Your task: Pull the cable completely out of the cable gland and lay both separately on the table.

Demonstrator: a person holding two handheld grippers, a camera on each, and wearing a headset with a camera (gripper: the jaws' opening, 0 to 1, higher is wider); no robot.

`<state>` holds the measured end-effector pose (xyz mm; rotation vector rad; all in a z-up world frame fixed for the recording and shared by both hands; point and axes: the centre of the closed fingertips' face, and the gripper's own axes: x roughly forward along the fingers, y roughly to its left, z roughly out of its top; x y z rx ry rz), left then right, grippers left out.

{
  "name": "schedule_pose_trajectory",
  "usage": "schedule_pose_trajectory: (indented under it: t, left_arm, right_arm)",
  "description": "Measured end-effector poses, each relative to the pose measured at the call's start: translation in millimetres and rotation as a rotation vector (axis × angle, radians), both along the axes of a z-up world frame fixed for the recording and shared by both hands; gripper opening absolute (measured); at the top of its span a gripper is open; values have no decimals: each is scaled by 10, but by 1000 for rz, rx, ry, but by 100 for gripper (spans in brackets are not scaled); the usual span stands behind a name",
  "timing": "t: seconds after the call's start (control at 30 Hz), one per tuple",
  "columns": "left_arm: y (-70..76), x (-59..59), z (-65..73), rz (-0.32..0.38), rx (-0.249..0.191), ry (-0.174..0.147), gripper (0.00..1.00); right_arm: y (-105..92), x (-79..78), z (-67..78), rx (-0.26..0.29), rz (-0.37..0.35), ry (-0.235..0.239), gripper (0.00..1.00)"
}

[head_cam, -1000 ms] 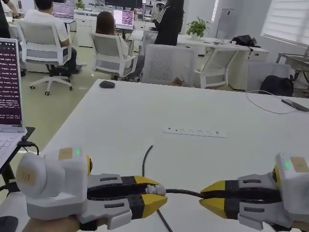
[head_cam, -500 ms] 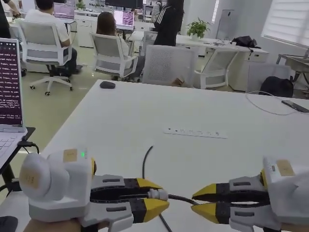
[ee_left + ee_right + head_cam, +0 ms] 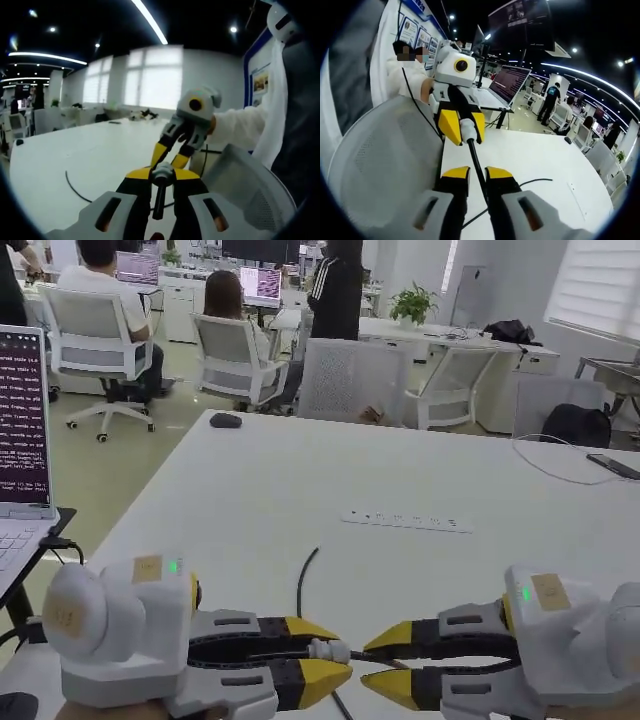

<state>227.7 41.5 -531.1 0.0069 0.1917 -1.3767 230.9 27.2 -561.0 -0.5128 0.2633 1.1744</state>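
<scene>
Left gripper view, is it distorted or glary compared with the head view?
Left gripper view: fisheye bending, the ceiling light strips curve, and the windows are blown out white beside the right claw. Head view: straight lines, even daylight, cable gland fairly sharp.

A white power strip [image 3: 405,522] lies in the middle of the worktop [image 3: 480,470]. Nearer the camera than the strip, the left tongs [image 3: 342,651] and the right tongs [image 3: 367,664] point at each other, tips close but apart. The left tongs' jaws are clamped on a white cable gland [image 3: 325,650]. A black cable [image 3: 300,585] begins just near-left of the strip and runs toward the left tongs. A short stretch leaves the gland and passes between the right tongs' jaws; whether they pinch it is unclear. Beyond the strip to the left sits a dark mouse [image 3: 226,420], far right of it a phone [image 3: 612,466], far left a lit laptop [image 3: 20,420].
</scene>
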Motion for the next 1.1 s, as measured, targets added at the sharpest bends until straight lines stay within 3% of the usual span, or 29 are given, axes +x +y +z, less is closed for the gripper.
schedule_pose_trajectory:
  t: [0.1,0.6,0.73,0.97,1.1]
  left_arm:
    - [2,0,0,1,-2,7,16]
    - [61,80,28,48,-25,26,16]
    - [91,120,48,70,-34,22,16]
    - [153,200,109,111,-81,43,16]
    - [171,232,125,132,-87,35,16]
  right_arm:
    - [-14,16,8,7,-10,5,7]
    - [-57,60,-30,10,-16,6,5]
    - [-183,126,-108,-9,-48,18,5]
    - [-419,208,-209,-23,-111,44,5]
    - [-544,278,-285,-34,-150,62,6]
